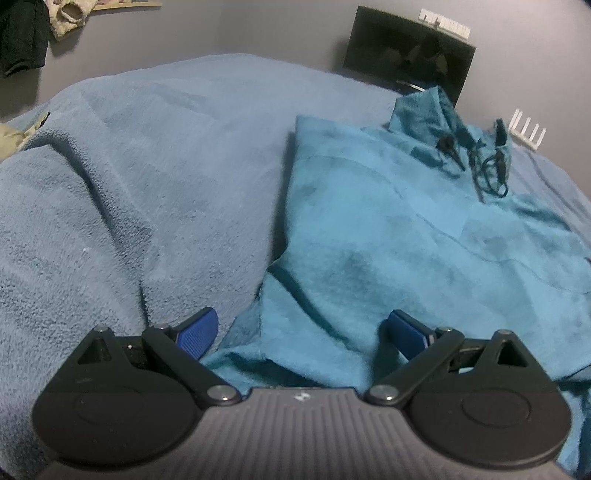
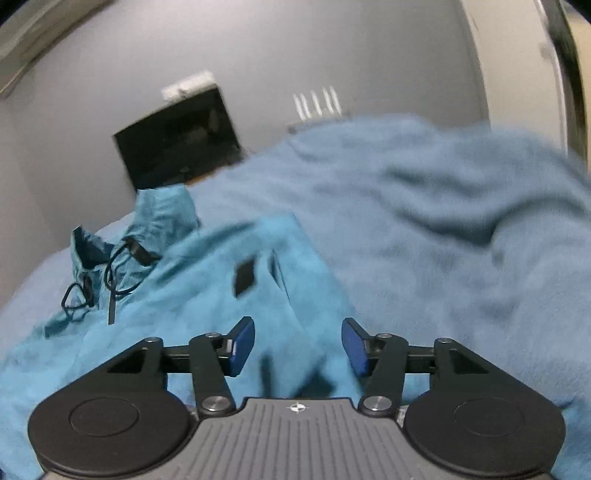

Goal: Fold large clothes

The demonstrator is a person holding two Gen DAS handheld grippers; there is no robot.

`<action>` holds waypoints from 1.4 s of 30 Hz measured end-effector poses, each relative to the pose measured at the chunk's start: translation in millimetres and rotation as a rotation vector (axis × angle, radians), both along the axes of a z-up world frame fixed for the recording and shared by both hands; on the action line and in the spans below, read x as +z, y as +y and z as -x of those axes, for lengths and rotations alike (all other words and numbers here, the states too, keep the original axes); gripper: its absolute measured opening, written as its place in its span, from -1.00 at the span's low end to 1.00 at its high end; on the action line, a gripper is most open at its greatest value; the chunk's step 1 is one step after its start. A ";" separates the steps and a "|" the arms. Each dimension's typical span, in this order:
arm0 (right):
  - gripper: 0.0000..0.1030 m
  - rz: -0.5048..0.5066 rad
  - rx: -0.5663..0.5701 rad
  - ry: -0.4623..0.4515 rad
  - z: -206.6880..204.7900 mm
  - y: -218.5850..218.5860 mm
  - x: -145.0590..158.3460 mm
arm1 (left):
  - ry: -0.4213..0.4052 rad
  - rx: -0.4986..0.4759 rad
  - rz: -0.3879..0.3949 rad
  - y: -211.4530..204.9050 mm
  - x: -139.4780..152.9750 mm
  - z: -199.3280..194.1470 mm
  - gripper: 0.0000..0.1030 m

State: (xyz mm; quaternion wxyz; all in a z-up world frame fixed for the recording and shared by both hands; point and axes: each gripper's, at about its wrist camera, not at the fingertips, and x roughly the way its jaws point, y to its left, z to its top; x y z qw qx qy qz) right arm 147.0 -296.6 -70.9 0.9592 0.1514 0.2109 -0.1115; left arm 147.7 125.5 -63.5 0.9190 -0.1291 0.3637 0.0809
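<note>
Left wrist view, from the left. The grey-blue blanket (image 1: 147,177) lies rumpled to the left of and ahead of the left gripper (image 1: 301,334). A beige cloth edge (image 1: 18,134) shows at the far left, and dark and cream garments (image 1: 40,22) hang on the wall beyond. The left gripper's jaws stand wide apart and hold nothing; its left blue pad (image 1: 195,332) sits over the blanket, and the teal fleece garment (image 1: 388,229) lies between the pads and spreads ahead and to the right. Black drawcords (image 1: 487,166) rest on its collar, far ahead and right. A dark screen (image 1: 406,55) leans against the wall beyond, and a white rack (image 1: 526,131) stands to its right.

Right wrist view, motion-blurred. The teal fleece garment (image 2: 184,295) lies left of and between the fingers of the right gripper (image 2: 297,343), whose jaws are apart and empty. A small black label (image 2: 245,277) sits on the fleece just ahead; any writing on it is unreadable. The blanket (image 2: 443,221) fills the right side.
</note>
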 end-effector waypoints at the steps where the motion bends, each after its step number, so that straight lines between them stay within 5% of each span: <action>1: 0.10 0.052 0.024 -0.018 1.1 8.6 2.6 | 0.006 0.000 -0.008 -0.6 -0.8 -0.5 0.91; 7: 0.16 0.262 0.216 -0.032 -6.5 53.6 4.6 | 0.031 0.005 -0.040 -2.7 -4.8 -4.2 0.92; 12: 0.16 0.347 0.236 0.124 -24.6 61.9 -16.6 | 0.037 0.007 -0.048 -2.3 -6.5 -5.0 0.93; 19: 0.15 0.205 0.035 0.202 -35.6 11.8 -25.8 | 0.054 0.014 -0.065 -0.3 -8.4 -3.8 0.94; 25: 0.17 0.222 0.058 0.207 -29.7 11.6 -30.9 | 0.077 0.036 -0.119 -4.7 -5.5 2.5 0.93; 31: 0.46 0.113 0.167 0.123 15.5 9.4 -6.2 | -0.021 -0.025 -0.042 -5.2 21.8 46.1 0.94; 42: 0.48 0.159 0.286 0.058 75.4 29.2 24.3 | -0.149 -0.041 -0.052 -18.3 56.4 103.0 0.94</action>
